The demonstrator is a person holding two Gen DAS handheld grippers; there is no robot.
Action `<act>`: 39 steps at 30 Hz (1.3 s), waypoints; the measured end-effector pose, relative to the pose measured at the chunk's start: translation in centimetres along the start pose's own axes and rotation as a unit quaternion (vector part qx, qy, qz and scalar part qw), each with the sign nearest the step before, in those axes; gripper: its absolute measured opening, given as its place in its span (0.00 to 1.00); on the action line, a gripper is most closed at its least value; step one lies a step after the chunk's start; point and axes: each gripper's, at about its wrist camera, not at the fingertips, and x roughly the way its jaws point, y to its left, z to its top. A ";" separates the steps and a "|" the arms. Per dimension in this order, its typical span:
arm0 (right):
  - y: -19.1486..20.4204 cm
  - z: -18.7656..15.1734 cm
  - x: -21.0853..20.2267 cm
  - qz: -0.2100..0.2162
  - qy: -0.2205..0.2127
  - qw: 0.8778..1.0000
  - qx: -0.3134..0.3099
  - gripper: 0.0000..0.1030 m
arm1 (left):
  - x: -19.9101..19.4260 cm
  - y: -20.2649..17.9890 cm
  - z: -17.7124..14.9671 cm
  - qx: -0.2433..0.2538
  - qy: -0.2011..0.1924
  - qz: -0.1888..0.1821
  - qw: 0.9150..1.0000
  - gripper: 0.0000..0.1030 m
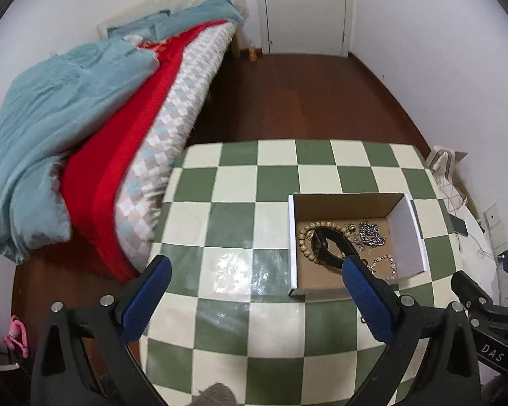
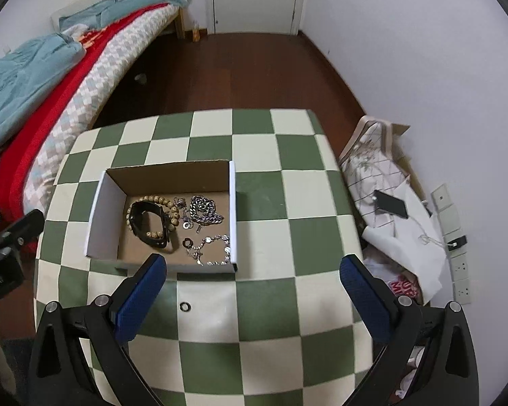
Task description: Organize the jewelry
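An open cardboard box (image 2: pixel 98 216) (image 1: pixel 293 237) stands on the green-and-white checkered table (image 2: pixel 260 304) (image 1: pixel 227 223). Inside lie a wooden bead bracelet (image 2: pixel 152 199) (image 1: pixel 304 233), a black watch (image 2: pixel 149 220) (image 1: pixel 321 243), a heavy silver chain (image 2: pixel 203 209) (image 1: pixel 372 233), a thin silver bracelet (image 2: pixel 216 247) (image 1: pixel 386 264) and a small dark ring (image 2: pixel 187 243). Another small dark ring (image 2: pixel 185 306) lies on the table in front of the box, between my right gripper's fingers. My right gripper (image 2: pixel 253 280) is open and empty above it. My left gripper (image 1: pixel 257 280) is open and empty, left of the box.
A bed (image 1: pixel 84 135) with blue and red blankets stands left of the table. A bag with papers and a phone (image 2: pixel 389 203) lies on the floor to the right by the wall. A closed door (image 1: pixel 304 6) is at the far end of the wooden floor.
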 end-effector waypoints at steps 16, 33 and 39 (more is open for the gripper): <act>-1.7 -7.1 -14.5 0.003 -0.094 0.995 0.013 1.00 | -13.6 0.7 -5.2 0.019 -0.097 -0.023 0.995 1.00; -2.4 -12.2 -26.8 0.001 -0.173 0.985 0.010 1.00 | -22.6 2.2 -9.2 -0.007 -0.141 -0.054 0.988 1.00; -2.4 -13.2 -28.8 0.010 -0.179 0.984 0.010 1.00 | -23.6 2.4 -10.0 -0.011 -0.136 -0.057 0.989 1.00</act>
